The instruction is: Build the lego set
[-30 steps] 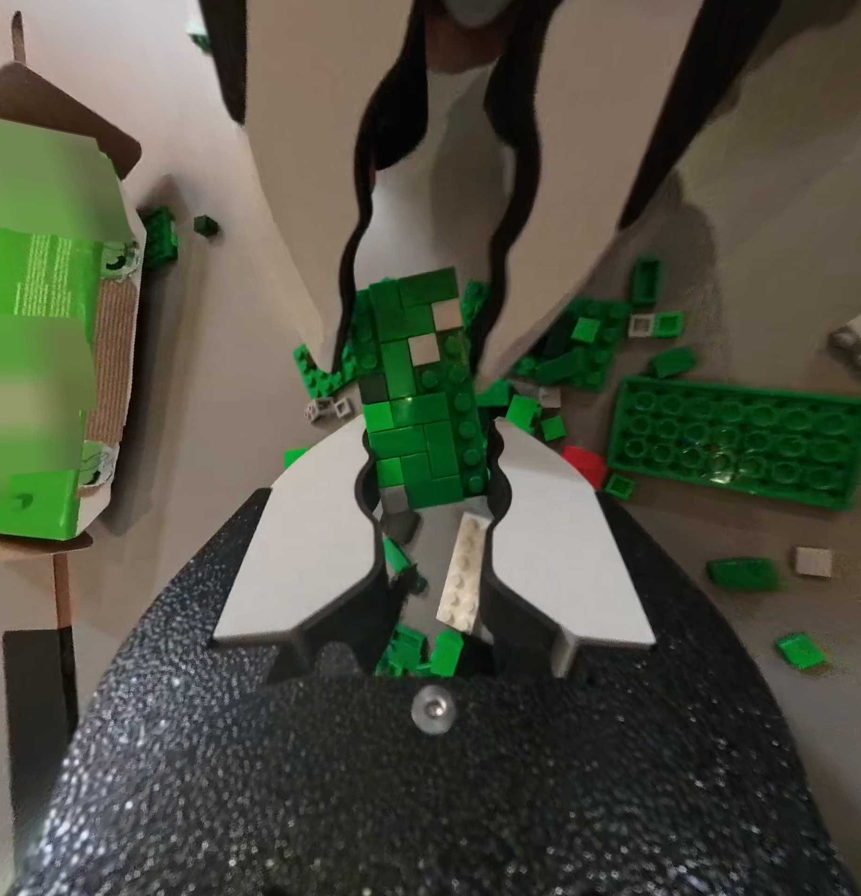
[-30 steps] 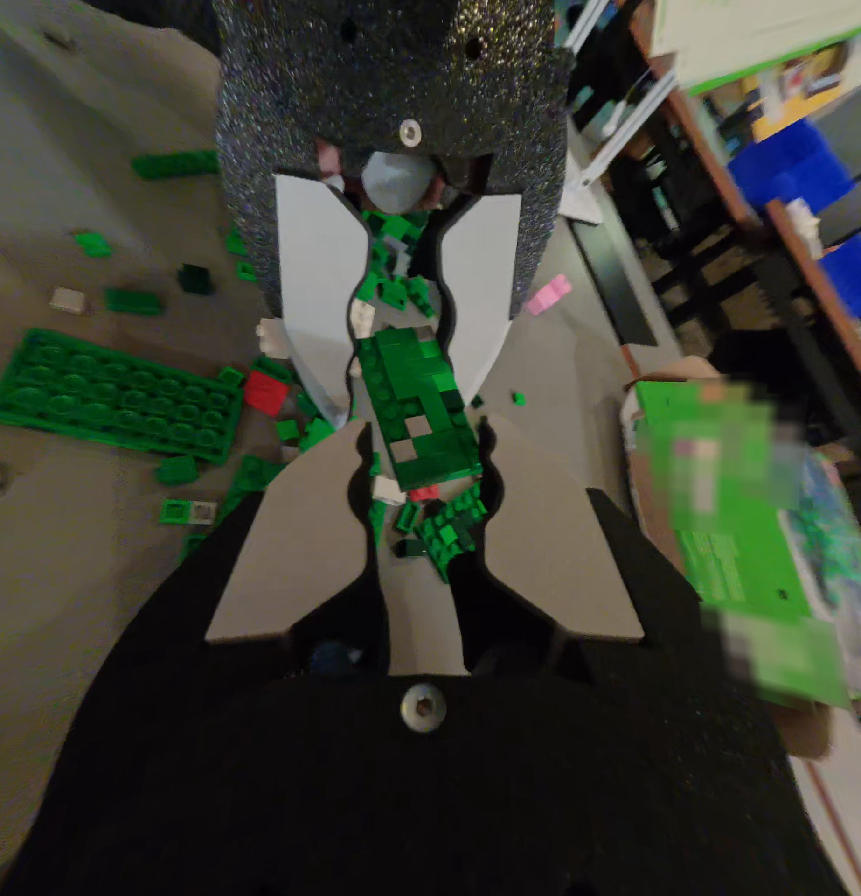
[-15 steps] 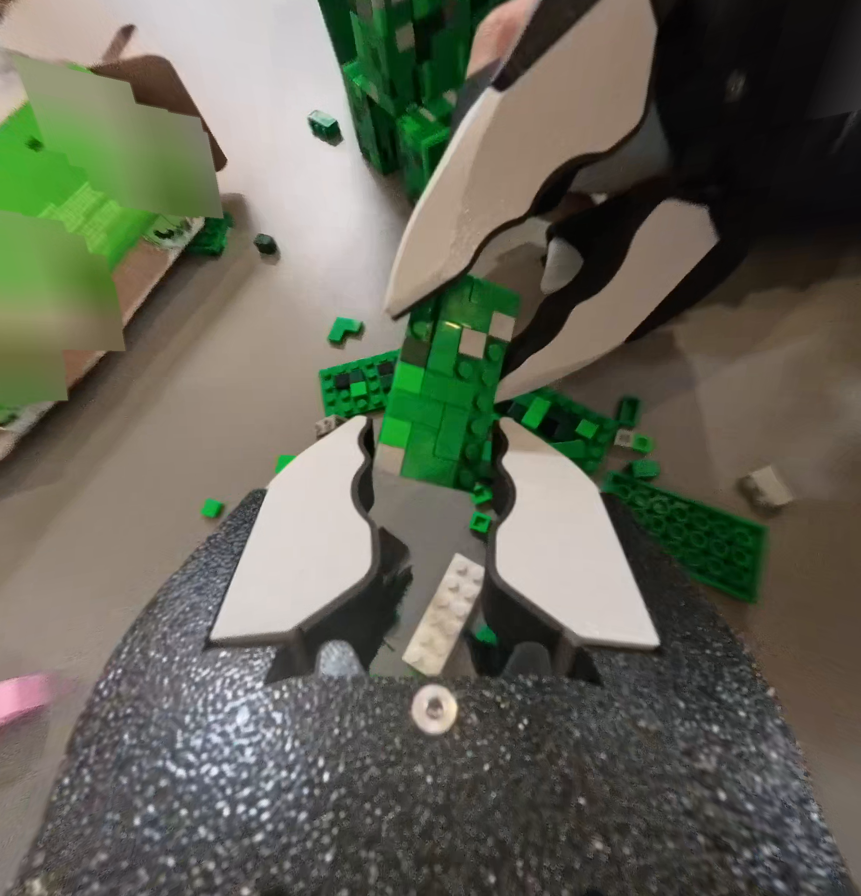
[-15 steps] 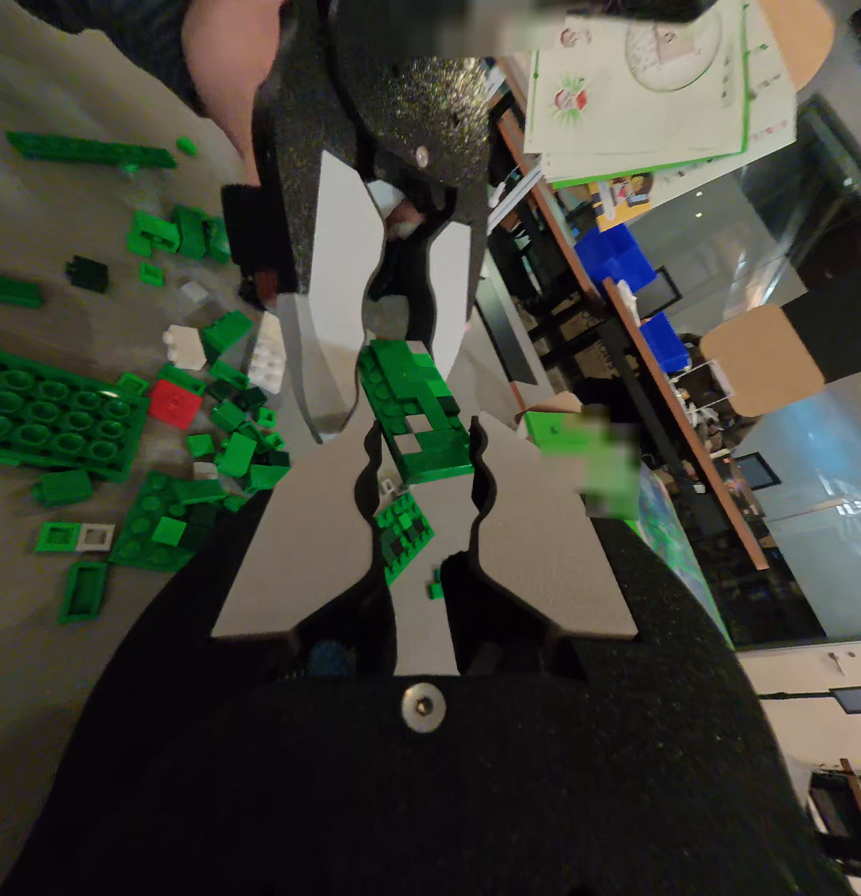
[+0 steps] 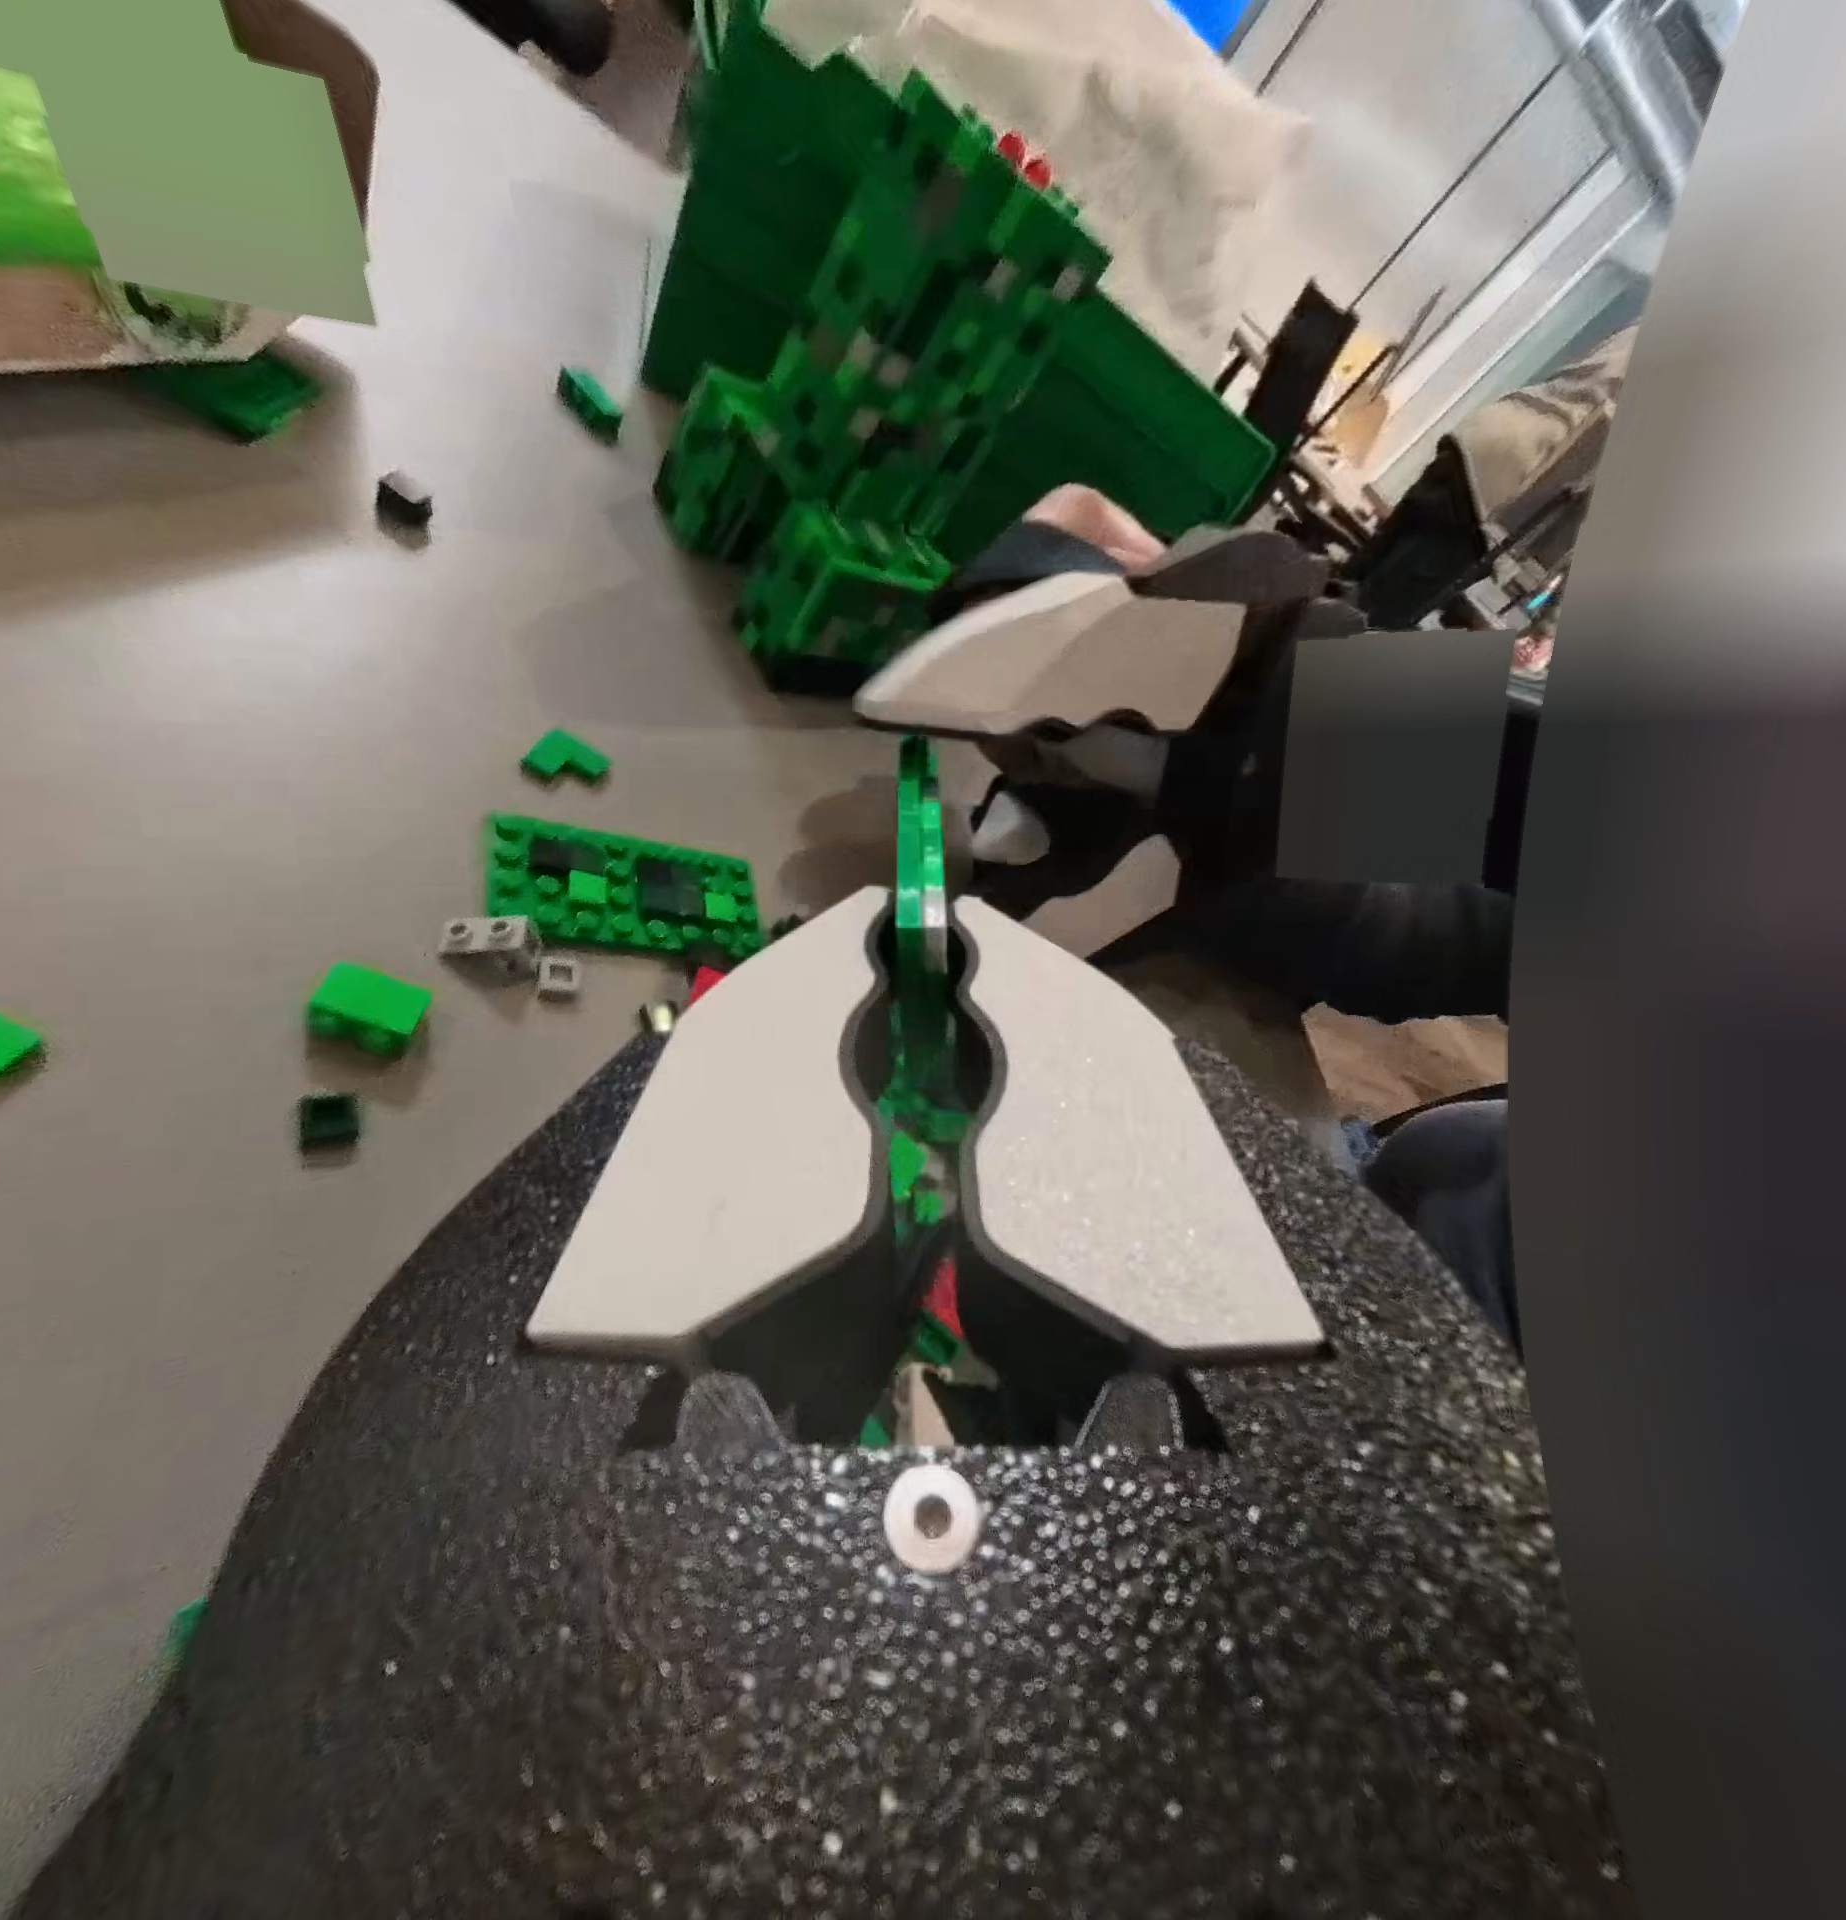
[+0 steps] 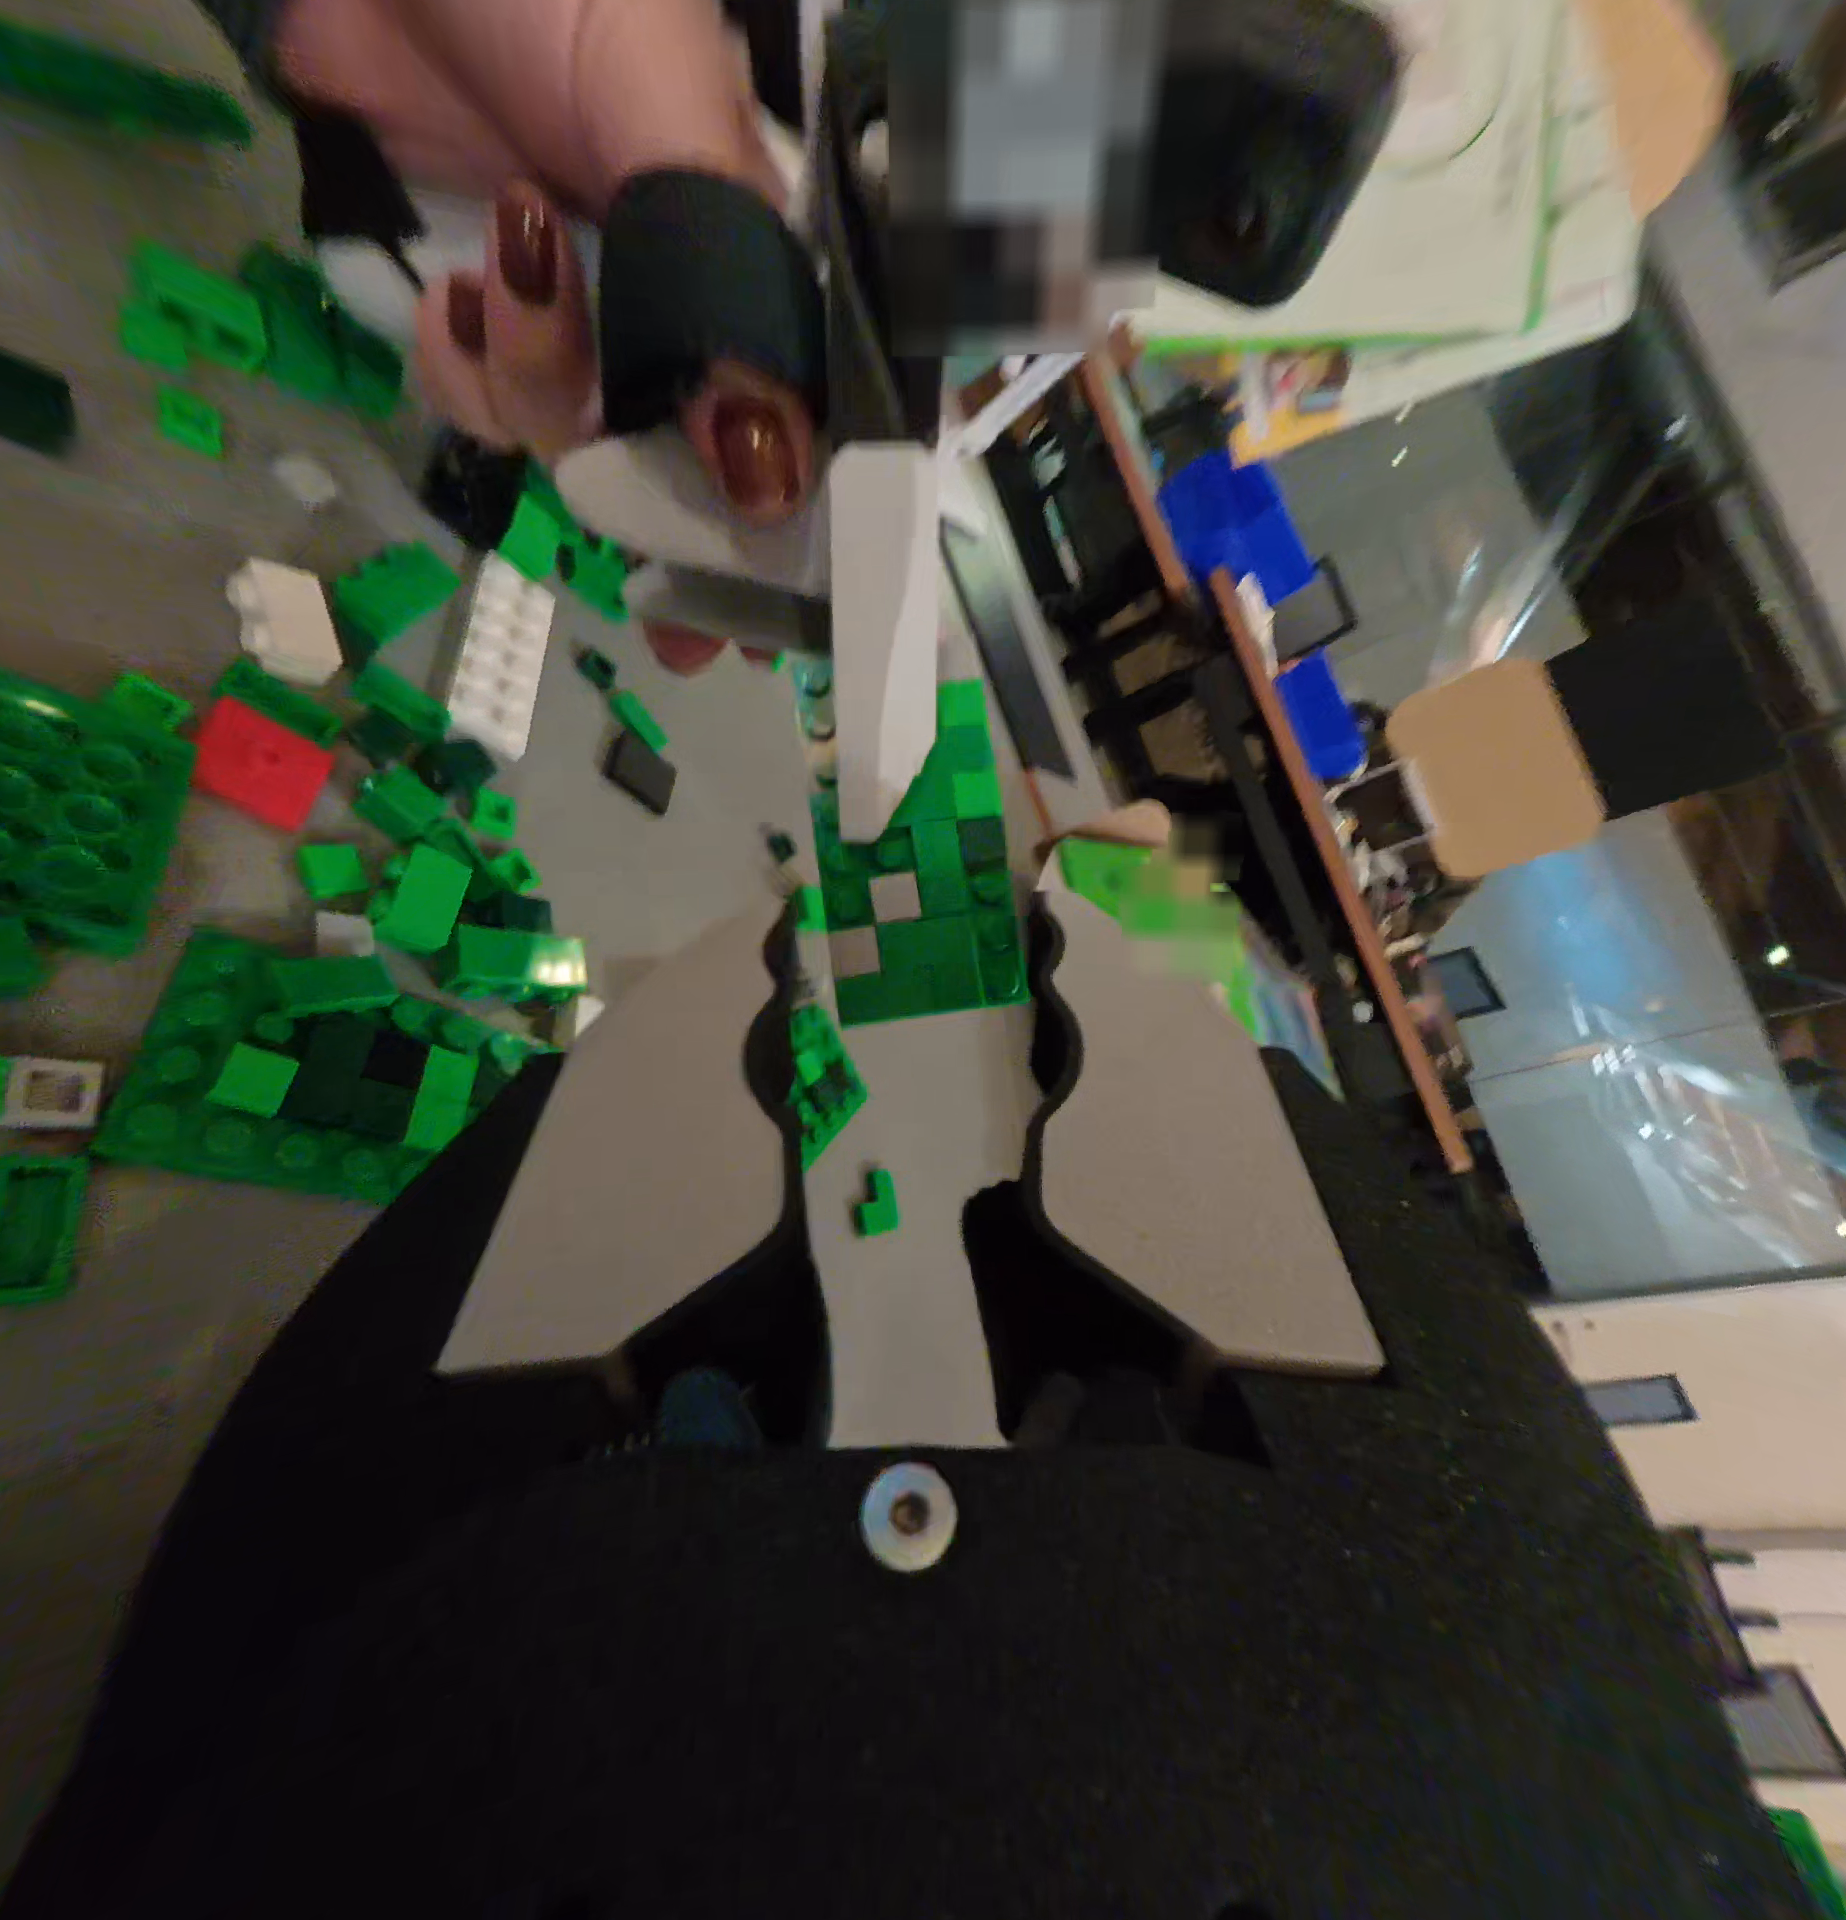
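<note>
A flat green lego panel with a few grey tiles (image 6: 940, 935) is held in the air between both grippers. My left gripper (image 5: 919, 914) is shut on its thin faces, and the panel (image 5: 914, 831) shows edge-on between the pads. The left gripper's white finger (image 6: 883, 644) lies over the panel's far end in the right wrist view. My right gripper (image 6: 911, 925) is open around the panel's width. Its right pad meets the panel's edge, and a gap shows at its left pad. Its upper finger (image 5: 1054, 655) sits on the panel's top edge.
A tall green lego build (image 5: 877, 343) stands behind on the table. A studded green plate with dark tiles (image 5: 623, 883) and loose bricks lie to the left. In the right wrist view a red tile (image 6: 259, 758), a white brick (image 6: 503, 649) and a large green baseplate (image 6: 46, 800) lie left. A person's hand (image 6: 586, 260) holds the left gripper. My two grippers' fingertips are within a few centimetres of each other. About 15 centimeters separates my right fingertips from the tall green lego build (image 5: 877, 343).
The left gripper let go of the panel's width, turned, and closed on its thin faces. The right gripper, which gripped the panel half a second ago, has widened, leaving a gap at one pad.
</note>
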{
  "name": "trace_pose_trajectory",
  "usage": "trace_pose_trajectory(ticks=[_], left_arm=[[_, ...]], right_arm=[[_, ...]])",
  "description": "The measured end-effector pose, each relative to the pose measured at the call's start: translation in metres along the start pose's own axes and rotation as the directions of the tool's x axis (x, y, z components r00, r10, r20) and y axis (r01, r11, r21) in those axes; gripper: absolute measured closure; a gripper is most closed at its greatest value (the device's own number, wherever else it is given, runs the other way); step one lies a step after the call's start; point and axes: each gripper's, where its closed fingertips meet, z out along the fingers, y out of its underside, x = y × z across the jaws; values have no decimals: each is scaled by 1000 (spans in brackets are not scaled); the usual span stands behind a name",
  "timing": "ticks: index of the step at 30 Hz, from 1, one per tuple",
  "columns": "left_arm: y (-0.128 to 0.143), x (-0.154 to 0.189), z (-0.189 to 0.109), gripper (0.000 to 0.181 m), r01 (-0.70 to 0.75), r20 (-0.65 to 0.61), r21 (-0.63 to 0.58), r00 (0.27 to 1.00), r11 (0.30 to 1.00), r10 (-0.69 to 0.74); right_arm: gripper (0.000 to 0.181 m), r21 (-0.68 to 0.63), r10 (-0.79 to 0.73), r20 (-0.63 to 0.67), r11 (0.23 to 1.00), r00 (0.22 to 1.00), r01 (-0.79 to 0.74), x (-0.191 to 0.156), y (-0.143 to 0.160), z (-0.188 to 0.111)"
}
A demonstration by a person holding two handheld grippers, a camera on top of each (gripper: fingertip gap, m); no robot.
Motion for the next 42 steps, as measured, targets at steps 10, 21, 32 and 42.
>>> trace_pose_trajectory(ticks=[10,21,32,42], left_arm=[[10,-9,8,175,19,162,-121,987,993,1],[13,-8,12,174,-156,246,-228,946,961,211],[16,-17,10,175,-175,304,-282,916,943,261],[18,-13,10,175,-126,257,-258,947,958,194]], right_arm=[[144,-189,-78,78,978,994,92,-10,19,8],[144,-199,-118,117,970,986,139,-10,21,1],[144,-204,-99,136,971,986,126,-16,24,4],[143,-265,-226,75,935,971,238,-15,29,15]])
